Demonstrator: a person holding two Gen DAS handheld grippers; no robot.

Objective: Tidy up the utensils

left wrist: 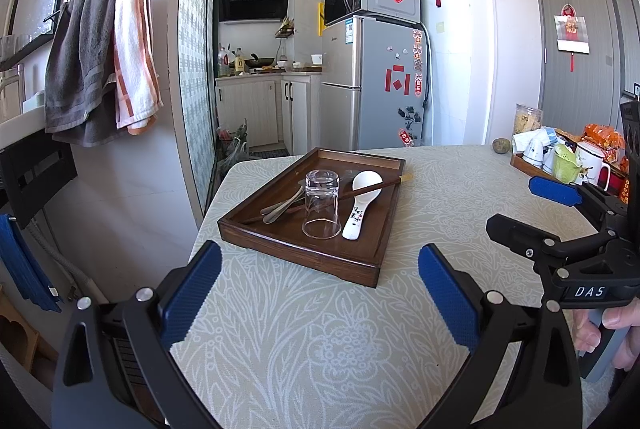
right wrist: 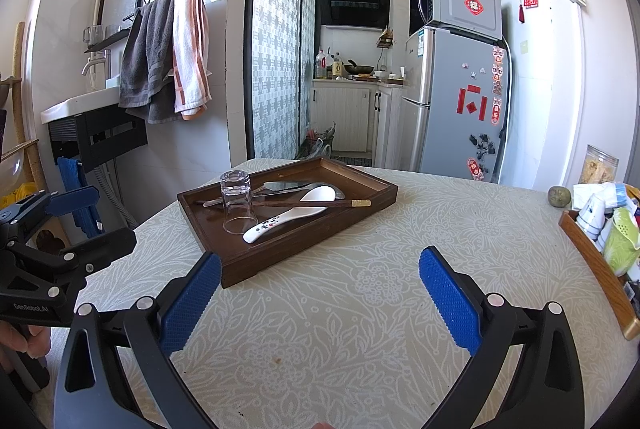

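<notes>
Left gripper point(left wrist: 320, 293) jaws spread, empty | right gripper point(right wrist: 320, 297) jaws spread, empty | tabotop: no—tabletop point(left wrist: 320, 349) bare between jaws | ahead of jaws: tray point(left wrist: 296, 249) holds upturned glass point(left wrist: 321, 205), white spoon point(left wrist: 362, 203), chopsticks point(left wrist: 372, 185), metal spoons point(left wrist: 282, 207) crossed, unaligned | sorting judged outstanding.

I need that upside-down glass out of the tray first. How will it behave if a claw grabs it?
The glass looks smooth and clear, so probably slippery and fragile. It stands inverted over the chopsticks, so it may rock or tip if nudged.
</notes>
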